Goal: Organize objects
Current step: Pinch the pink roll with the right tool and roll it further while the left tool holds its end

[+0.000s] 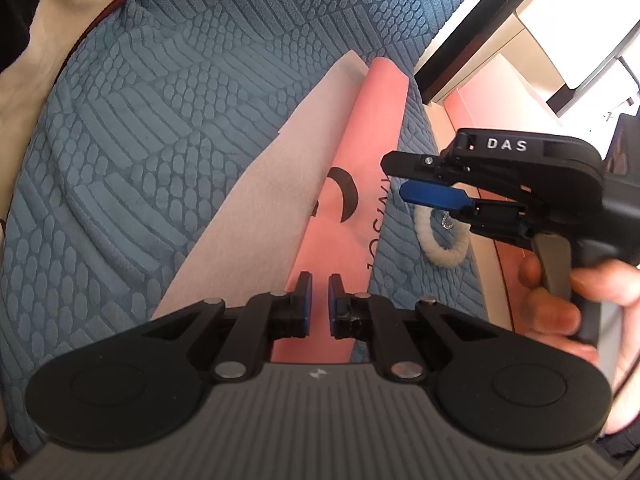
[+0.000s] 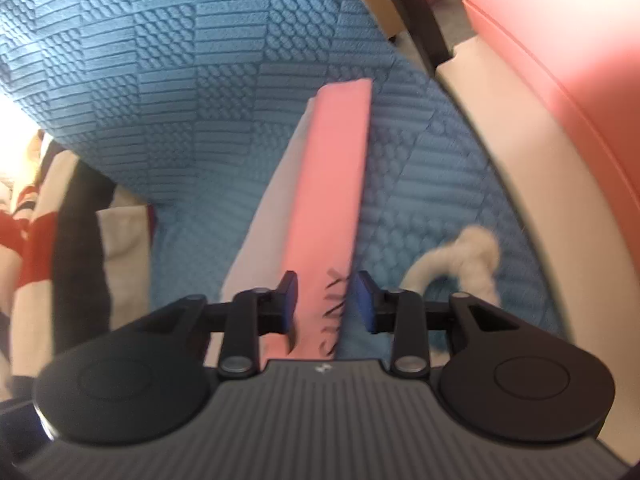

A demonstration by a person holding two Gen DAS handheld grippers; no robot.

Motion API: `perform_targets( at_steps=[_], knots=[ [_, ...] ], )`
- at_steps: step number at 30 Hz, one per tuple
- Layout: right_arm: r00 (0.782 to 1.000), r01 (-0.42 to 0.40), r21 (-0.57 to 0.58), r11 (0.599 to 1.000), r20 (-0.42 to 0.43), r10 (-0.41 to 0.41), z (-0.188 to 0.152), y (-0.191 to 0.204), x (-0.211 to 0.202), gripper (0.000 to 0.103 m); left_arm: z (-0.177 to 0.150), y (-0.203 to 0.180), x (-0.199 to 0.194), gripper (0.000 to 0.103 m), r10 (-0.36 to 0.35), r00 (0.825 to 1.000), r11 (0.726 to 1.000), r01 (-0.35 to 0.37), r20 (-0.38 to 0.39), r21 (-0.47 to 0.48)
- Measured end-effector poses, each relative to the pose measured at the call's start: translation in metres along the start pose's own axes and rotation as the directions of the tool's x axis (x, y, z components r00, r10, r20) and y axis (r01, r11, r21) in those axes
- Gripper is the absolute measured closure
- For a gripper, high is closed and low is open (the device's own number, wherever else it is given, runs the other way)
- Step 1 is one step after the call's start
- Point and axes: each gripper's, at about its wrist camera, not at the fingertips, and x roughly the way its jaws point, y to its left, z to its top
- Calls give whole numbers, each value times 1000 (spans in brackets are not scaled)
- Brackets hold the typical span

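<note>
A blue blanket [image 1: 160, 120] is covered in bumpy squares of lines and dots. A pink cloth [image 2: 332, 184] with black fringe is seen beside a pale cloth [image 1: 248, 216]. A white fluffy ring [image 1: 440, 240] is seen

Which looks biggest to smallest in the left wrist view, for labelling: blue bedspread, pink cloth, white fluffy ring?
1. blue bedspread, which fills most of the view.
2. pink cloth, a long strip.
3. white fluffy ring, partly hidden behind the right gripper.
</note>
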Motion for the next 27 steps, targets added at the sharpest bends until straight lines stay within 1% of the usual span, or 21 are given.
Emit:
perform_targets(
  at_steps=[4,10,13,15,17,19,21,22,25,26,27],
  knots=[
    [999,-36,42,998,7,35,7,-8,12,68,2,1,1,92,-4,1000,1000,4,-3,-6],
    [990,-139,104,985,0,140,11,-15,24,68,2,2,1,92,-15,1000,1000,15,-5,-18],
    [977,-208,159,965,-20,213,4,-22,26,68,2,3,2,92,-21,1000,999,21,-6,-28],
    [970,-234,177,956,-25,242,-2,-23,24,68,2,2,2,92,-21,1000,999,21,-6,-30],
    [959,-268,179,947,-42,279,-9,-22,23,68,2,2,2,92,-23,1000,999,23,-6,-35],
    [945,-301,175,937,-79,318,-17,-18,24,68,1,2,3,92,-27,1000,999,27,-6,-43],
    [940,-317,147,937,-82,331,-22,-13,19,69,1,3,2,92,-32,999,998,32,-6,-53],
    [940,-320,135,938,-80,332,-25,-10,16,70,1,3,2,92,-34,999,998,34,-6,-56],
    [947,-302,117,946,-81,312,-28,-6,9,86,1,4,2,92,-37,999,997,37,-7,-62],
    [951,-291,99,952,-81,299,-28,-3,8,90,1,4,2,92,-38,999,997,38,-7,-63],
    [962,-257,72,964,-78,263,-28,0,6,92,1,4,2,92,-41,999,997,41,-7,-62]
  ],
)
